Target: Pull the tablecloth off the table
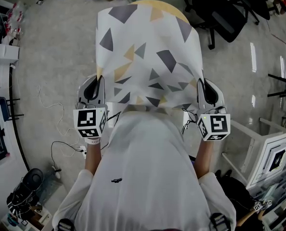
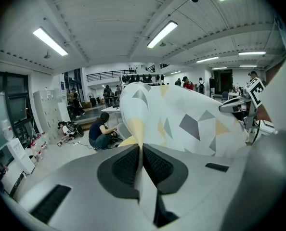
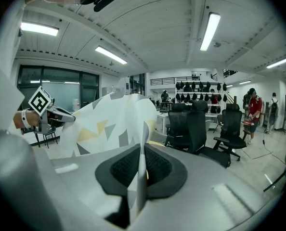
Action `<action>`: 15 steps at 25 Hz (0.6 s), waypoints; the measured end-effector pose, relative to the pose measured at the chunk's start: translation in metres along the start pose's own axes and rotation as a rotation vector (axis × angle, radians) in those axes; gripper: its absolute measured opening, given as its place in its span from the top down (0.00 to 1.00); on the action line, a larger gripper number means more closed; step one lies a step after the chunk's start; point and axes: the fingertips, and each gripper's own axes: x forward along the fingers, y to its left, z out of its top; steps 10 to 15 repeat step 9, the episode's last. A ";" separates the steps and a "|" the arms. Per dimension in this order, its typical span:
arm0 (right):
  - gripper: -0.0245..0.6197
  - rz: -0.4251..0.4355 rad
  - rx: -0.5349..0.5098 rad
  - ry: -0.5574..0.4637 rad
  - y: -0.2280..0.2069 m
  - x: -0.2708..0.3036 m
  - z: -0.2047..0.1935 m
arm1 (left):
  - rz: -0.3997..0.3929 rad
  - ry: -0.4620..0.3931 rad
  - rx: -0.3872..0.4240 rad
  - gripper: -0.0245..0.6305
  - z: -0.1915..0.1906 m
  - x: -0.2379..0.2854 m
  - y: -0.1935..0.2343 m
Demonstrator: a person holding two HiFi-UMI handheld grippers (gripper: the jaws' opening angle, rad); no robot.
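The white tablecloth (image 1: 148, 52) with grey and yellow triangles stretches out in front of me, held up by its two near corners. My left gripper (image 1: 101, 79) is shut on the left corner; in the left gripper view the cloth (image 2: 181, 114) runs as a thin fold between the closed black pads (image 2: 126, 165) of that gripper (image 2: 140, 147). My right gripper (image 1: 201, 83) is shut on the right corner, and in the right gripper view the cloth (image 3: 109, 124) passes between the pads (image 3: 157, 165) of that gripper (image 3: 144, 147). A yellowish curved edge (image 1: 155, 4) shows beyond the cloth's far end.
Black office chairs (image 1: 225, 13) stand on the floor ahead to the right. A white shelf frame (image 1: 263, 148) is at my right, cables (image 1: 61, 124) lie on the floor at my left. A person (image 2: 100, 131) crouches in the distance; others stand farther back (image 3: 253, 114).
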 end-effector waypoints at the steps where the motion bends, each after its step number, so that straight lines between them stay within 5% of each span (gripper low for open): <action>1: 0.91 0.000 -0.001 0.003 0.000 0.000 -0.002 | -0.002 0.002 -0.001 0.92 -0.002 0.001 -0.002; 15: 0.91 -0.009 0.003 0.017 0.002 0.001 -0.003 | -0.020 0.012 0.006 0.92 -0.002 0.007 -0.003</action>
